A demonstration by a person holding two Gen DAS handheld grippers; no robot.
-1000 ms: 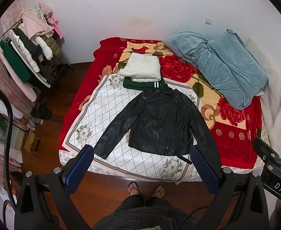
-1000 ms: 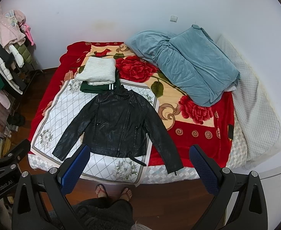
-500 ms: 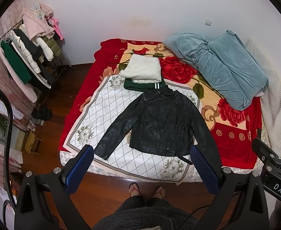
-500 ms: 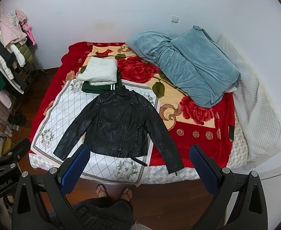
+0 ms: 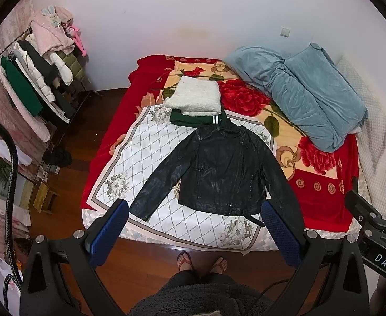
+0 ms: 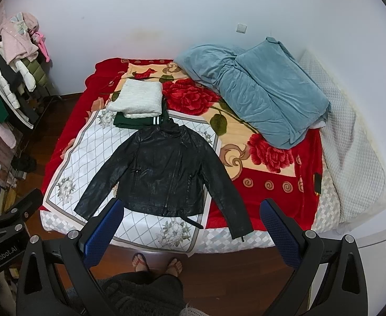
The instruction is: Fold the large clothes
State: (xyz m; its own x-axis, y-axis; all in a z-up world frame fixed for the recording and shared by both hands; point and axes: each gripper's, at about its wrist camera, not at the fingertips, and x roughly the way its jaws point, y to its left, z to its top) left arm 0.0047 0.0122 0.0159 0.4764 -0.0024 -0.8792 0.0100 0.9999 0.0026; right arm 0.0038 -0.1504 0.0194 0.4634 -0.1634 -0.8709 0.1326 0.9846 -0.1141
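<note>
A black leather jacket lies spread flat, front up, sleeves out, on a white diamond-pattern cloth at the near end of the bed; it also shows in the right wrist view. My left gripper is open and empty, held high above the bed's near edge. My right gripper is open and empty, also high above the near edge. Behind the jacket's collar lie a folded white sweater on a folded green garment.
A red floral blanket covers the bed. A blue duvet is piled at the far right, by a white quilted cover. A loaded clothes rack stands at the left. My feet stand on the wood floor.
Both views have shifted very slightly; the bed and jacket sit a touch lower in frame. Nothing on the bed moved.
</note>
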